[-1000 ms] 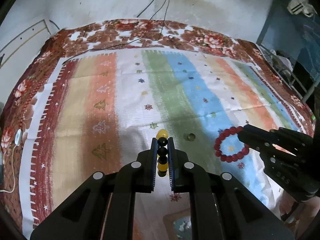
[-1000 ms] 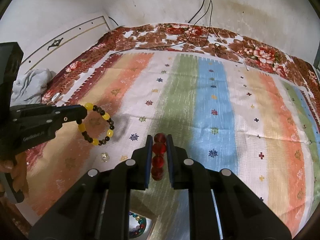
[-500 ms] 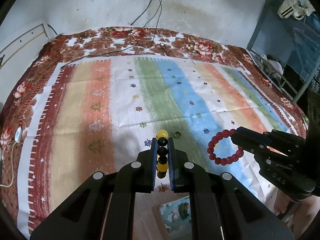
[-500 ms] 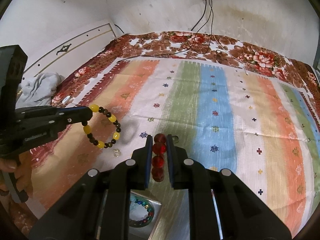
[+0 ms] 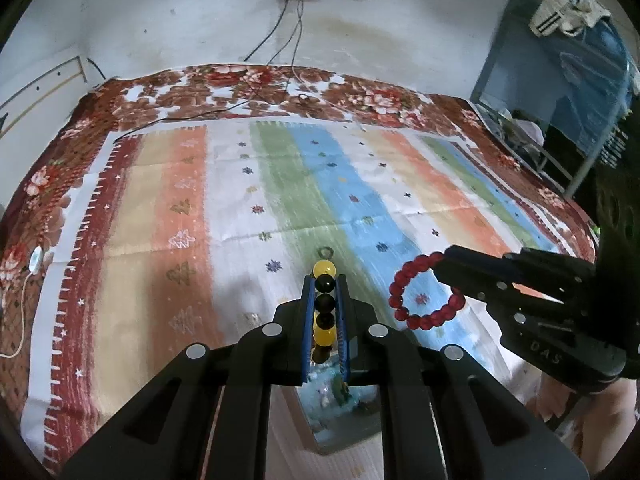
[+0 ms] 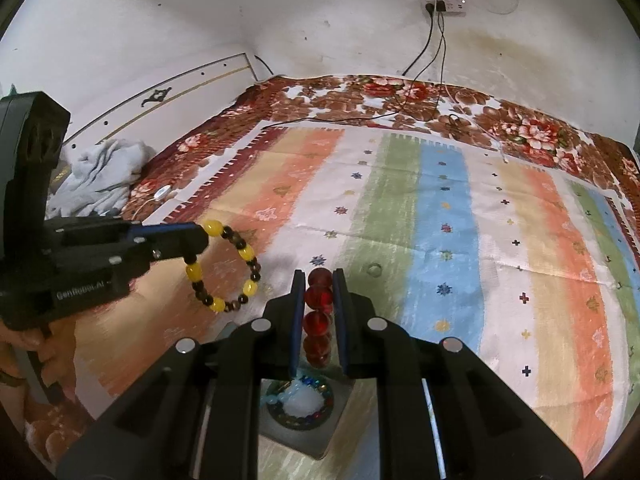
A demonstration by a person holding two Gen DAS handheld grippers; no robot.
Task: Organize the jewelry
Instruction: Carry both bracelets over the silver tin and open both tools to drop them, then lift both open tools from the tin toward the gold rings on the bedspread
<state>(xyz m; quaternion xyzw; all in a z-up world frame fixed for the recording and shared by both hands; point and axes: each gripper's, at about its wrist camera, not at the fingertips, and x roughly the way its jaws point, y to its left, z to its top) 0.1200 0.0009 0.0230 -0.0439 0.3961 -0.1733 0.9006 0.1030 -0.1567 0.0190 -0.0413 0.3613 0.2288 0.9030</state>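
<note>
My left gripper [image 5: 325, 280] is shut on a yellow-and-black bead bracelet [image 5: 324, 304], held above the striped cloth; from the right wrist view the same bracelet [image 6: 224, 266] hangs as a loop from the left gripper [image 6: 196, 240]. My right gripper [image 6: 318, 280] is shut on a red bead bracelet [image 6: 318, 312]; in the left wrist view that red bracelet [image 5: 420, 292] dangles from the right gripper [image 5: 444, 264]. Below my fingers sits a small open box [image 6: 298, 408] holding coloured bead bracelets, also seen as the box [image 5: 344, 412] under the left gripper. A small ring [image 6: 375, 269] lies on the cloth.
A striped cloth [image 5: 240, 208] covers a floral bedspread [image 5: 280, 88]. Cables [image 5: 288, 40] run from a wall socket onto the bed. A grey garment [image 6: 100, 176] lies at the left. A blue rack [image 5: 560, 80] stands at the right. A white cable [image 5: 24, 288] lies at the bed's left edge.
Both grippers have drawn back and risen with their bracelets still held. The ring on the cloth now sits farther ahead, and the open box has come into view beneath the fingers.
</note>
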